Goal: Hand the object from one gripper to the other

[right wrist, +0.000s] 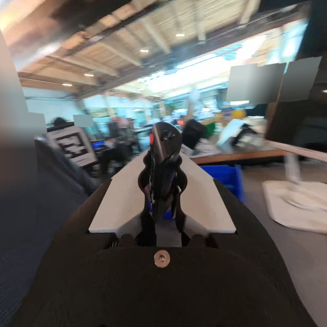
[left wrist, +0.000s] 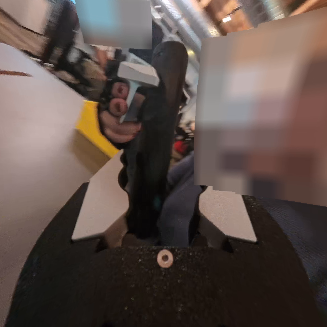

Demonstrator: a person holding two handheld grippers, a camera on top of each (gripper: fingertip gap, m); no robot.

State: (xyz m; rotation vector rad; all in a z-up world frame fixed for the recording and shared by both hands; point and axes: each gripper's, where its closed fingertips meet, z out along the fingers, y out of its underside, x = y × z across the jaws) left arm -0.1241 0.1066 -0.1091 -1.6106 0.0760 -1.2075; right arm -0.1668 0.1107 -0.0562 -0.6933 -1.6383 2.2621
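Counter [right wrist: 292,265], grey, lies right of the right gripper in the right wrist view; on it a blue bin [right wrist: 224,175] just behind the gripper and a white stand base [right wrist: 297,207] further right.

Right gripper [right wrist: 162,169]: jaws closed on a black remote control [right wrist: 163,152] with a red button near its top. The remote stands roughly upright, its rounded end above the fingertips, body between the pads.

Left gripper [left wrist: 159,177]: jaws spread wide. The remote control [left wrist: 159,123] runs up the gap close against the left finger [left wrist: 104,203]; the right finger stands clear of it.

In the left wrist view, the far right gripper [left wrist: 139,88] meets the remote at mid-length, with a person's hand [left wrist: 118,120] behind it.

Both views motion-blurred.
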